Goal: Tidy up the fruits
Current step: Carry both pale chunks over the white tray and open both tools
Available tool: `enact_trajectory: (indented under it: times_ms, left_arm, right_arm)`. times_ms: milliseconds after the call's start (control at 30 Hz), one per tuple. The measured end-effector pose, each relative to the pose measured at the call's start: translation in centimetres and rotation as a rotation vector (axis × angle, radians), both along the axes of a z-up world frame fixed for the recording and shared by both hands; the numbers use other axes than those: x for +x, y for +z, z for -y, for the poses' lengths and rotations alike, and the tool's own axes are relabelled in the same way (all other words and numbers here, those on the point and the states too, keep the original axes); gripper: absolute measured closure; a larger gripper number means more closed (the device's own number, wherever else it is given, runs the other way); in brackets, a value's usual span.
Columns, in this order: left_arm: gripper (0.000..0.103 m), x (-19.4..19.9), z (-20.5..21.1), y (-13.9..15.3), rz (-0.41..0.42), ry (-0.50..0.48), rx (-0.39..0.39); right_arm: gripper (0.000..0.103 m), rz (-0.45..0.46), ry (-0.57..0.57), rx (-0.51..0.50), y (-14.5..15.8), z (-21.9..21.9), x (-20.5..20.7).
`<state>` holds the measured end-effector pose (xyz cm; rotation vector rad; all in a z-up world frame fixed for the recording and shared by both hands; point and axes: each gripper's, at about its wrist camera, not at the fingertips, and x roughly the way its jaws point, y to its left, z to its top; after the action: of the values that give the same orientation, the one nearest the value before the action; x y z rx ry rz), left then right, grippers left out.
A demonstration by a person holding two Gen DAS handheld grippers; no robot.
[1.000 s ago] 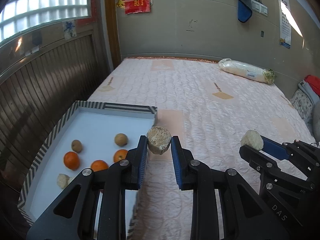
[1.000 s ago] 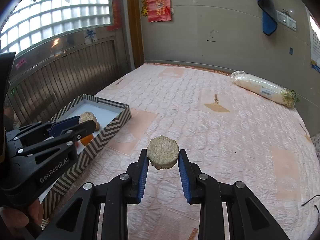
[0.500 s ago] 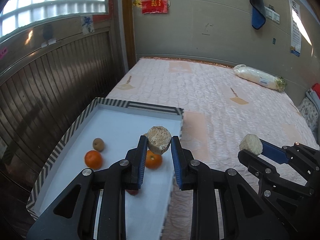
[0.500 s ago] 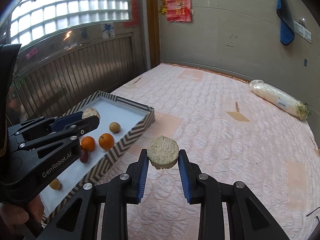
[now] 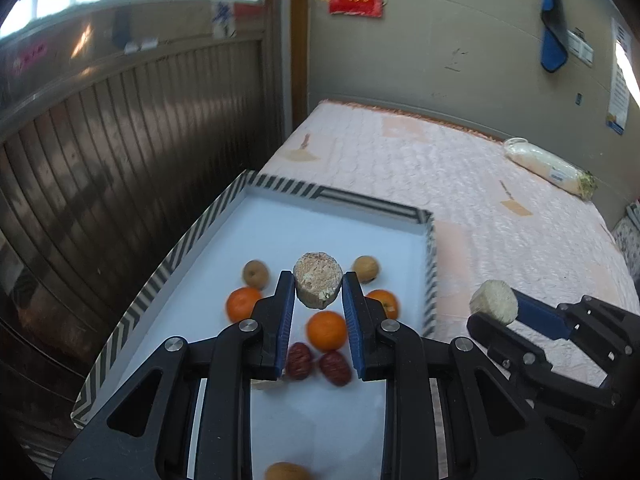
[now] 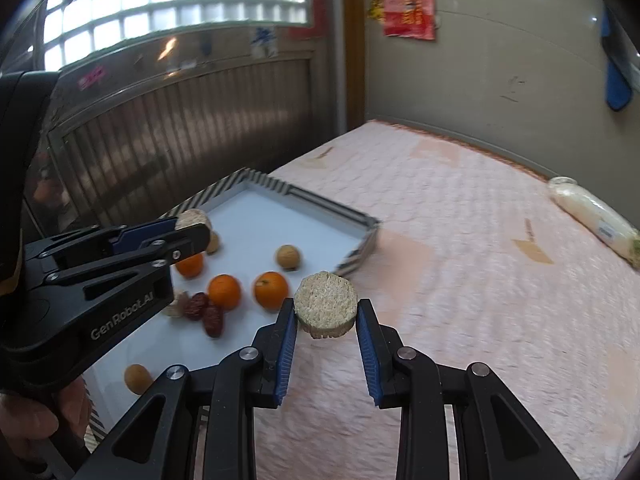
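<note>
My left gripper (image 5: 318,286) is shut on a round beige cake-like piece (image 5: 318,280) and holds it above the white tray (image 5: 280,220) with the striped rim. In the tray lie three oranges (image 5: 326,330), brown round fruits (image 5: 365,268) and two red dates (image 5: 335,367). My right gripper (image 6: 326,316) is shut on a second beige round piece (image 6: 326,305) above the pink quilted bed, just right of the tray (image 6: 256,216). The left gripper (image 6: 192,228) also shows in the right wrist view, over the tray.
The pink quilted bed (image 5: 480,200) stretches to the right of the tray. A wrapped white bundle (image 5: 548,166) lies at its far side near the wall. A dark ribbed wall panel (image 5: 120,152) runs along the left of the tray.
Both grippers have moved left with their pieces. The left gripper now hangs over the middle of the tray; the right gripper has come up to the tray's right rim.
</note>
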<state>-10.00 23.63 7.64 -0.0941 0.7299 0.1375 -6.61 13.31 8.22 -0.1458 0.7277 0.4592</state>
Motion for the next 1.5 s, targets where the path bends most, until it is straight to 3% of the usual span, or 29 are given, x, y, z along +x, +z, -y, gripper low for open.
enact_trajectory:
  times_ms: [533, 1000, 1033, 1133, 1167, 1367, 1500]
  left_arm:
    - [0.079, 1.1, -5.3, -2.6, -0.133, 0.039, -0.121]
    - [0.077, 2.2, -5.1, -3.2, -0.156, 0.054, -0.106]
    - [0.074, 2.2, -5.1, -3.2, -0.155, 0.054, -0.109]
    - [0.046, 2.0, -5.1, -3.3, -0.155, 0.049, -0.123]
    - [0.043, 1.9, -5.1, -3.4, -0.154, 0.048, -0.128]
    - [0.044, 1.4, -5.3, -3.6, -0.157, 0.071, -0.126]
    - [0.044, 0.7, -5.1, -2.8, -0.119, 0.098, -0.075]
  right_arm:
    - [0.074, -0.082, 0.212, -0.042, -2.4, -7.3, 0.2]
    - [0.074, -0.132, 0.329, -0.055, -4.1, -9.6, -1.3]
    - [0.074, -0.137, 0.334, -0.050, -4.3, -9.6, -1.4]
    - [0.073, -0.141, 0.334, -0.044, -4.5, -9.3, -1.4]
    - [0.072, -0.147, 0.334, -0.041, -4.6, -9.2, -1.4]
    - [0.070, -0.143, 0.341, -0.029, -4.5, -9.1, -1.8]
    - [0.070, -0.122, 0.335, -0.010, -3.7, -8.1, -2.0]
